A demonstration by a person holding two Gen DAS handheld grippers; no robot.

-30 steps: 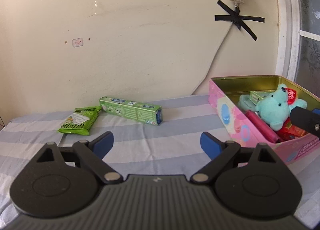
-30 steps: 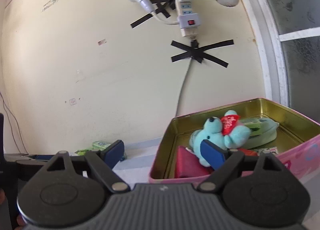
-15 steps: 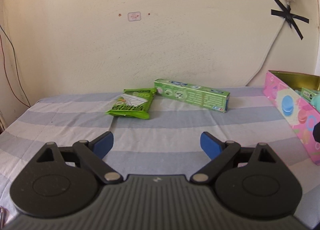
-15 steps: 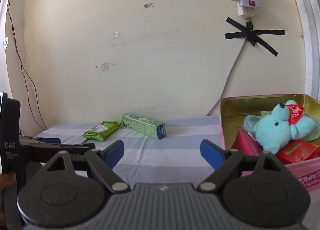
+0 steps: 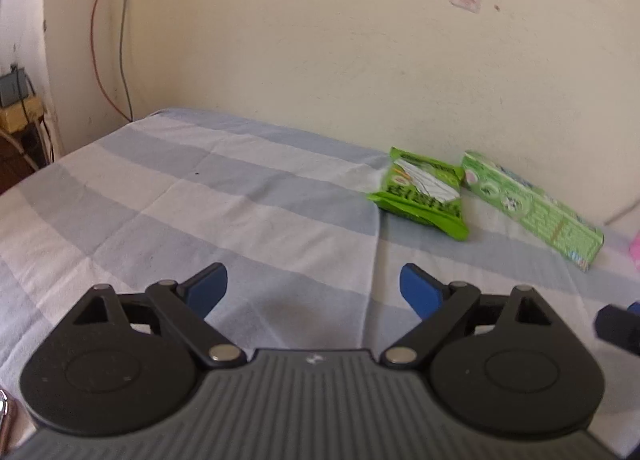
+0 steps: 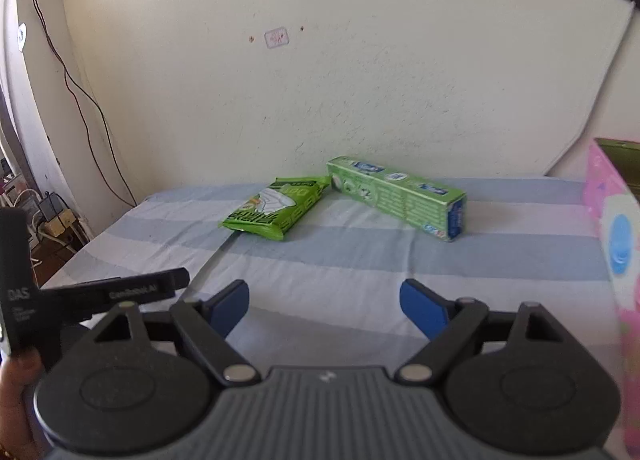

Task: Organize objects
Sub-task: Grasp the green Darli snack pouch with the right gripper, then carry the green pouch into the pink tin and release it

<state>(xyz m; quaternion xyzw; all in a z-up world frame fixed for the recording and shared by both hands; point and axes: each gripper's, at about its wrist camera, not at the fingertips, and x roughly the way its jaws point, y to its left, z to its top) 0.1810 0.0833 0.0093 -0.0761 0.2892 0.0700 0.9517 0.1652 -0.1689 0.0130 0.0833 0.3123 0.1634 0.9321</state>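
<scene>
Against the wall, a green snack packet (image 6: 276, 207) touches a toothpaste box (image 6: 400, 195); both grippers (image 5: 314, 292) (image 6: 324, 308) gape empty.

pink tin (image 6: 616, 244) cut off rt edge | contents hidden

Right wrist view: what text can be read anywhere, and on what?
"DAS": on the left tool's black handle.
A smaller line on its arm: too blurred to read.
Green packet: dark lettering, unreadable.
Green box: print too small.
Wall sticker: illegible.
</scene>
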